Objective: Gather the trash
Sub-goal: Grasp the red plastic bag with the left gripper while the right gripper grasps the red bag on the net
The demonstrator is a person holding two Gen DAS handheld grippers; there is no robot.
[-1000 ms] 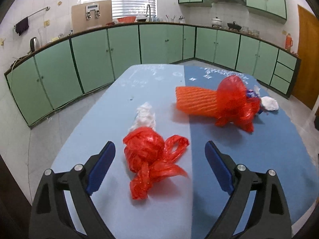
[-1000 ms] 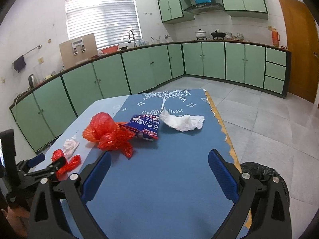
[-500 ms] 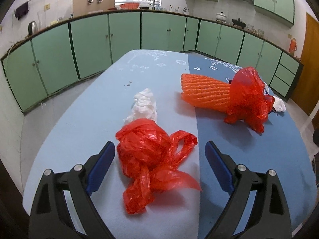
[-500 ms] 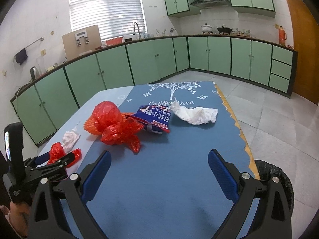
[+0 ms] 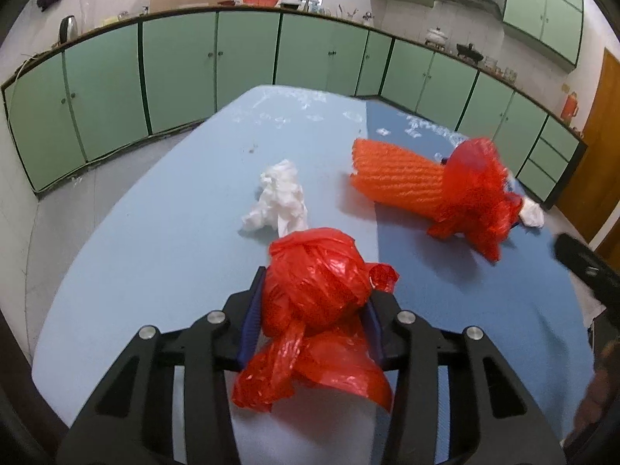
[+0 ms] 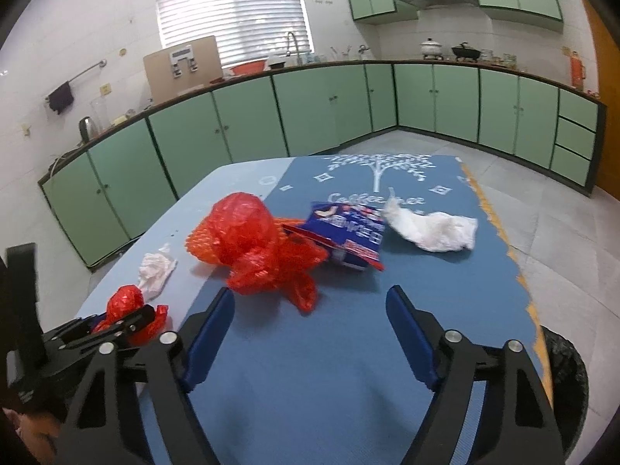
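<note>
left tool (image 5: 314, 310) closed onto red bag (image 5: 314, 290) | tablecloth (image 6: 387, 348) reads "Coffee tree"

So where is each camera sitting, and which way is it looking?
Left wrist: rides the left gripper, looking along the table; its fingers pinch the small red bag.
Right wrist: rides the open right gripper, facing the big red bag; the left gripper shows at its left.
Both see both bags.

Daylight came through the blinds (image 6: 228, 0), leaving the room evenly bright. Soft shadows lay under the trash on the tabletop (image 6: 348, 348). Fisheye distortion bent the cabinets (image 5: 174, 73); corners were black, and the red bag (image 5: 476, 190) was motion-blurred.
</note>
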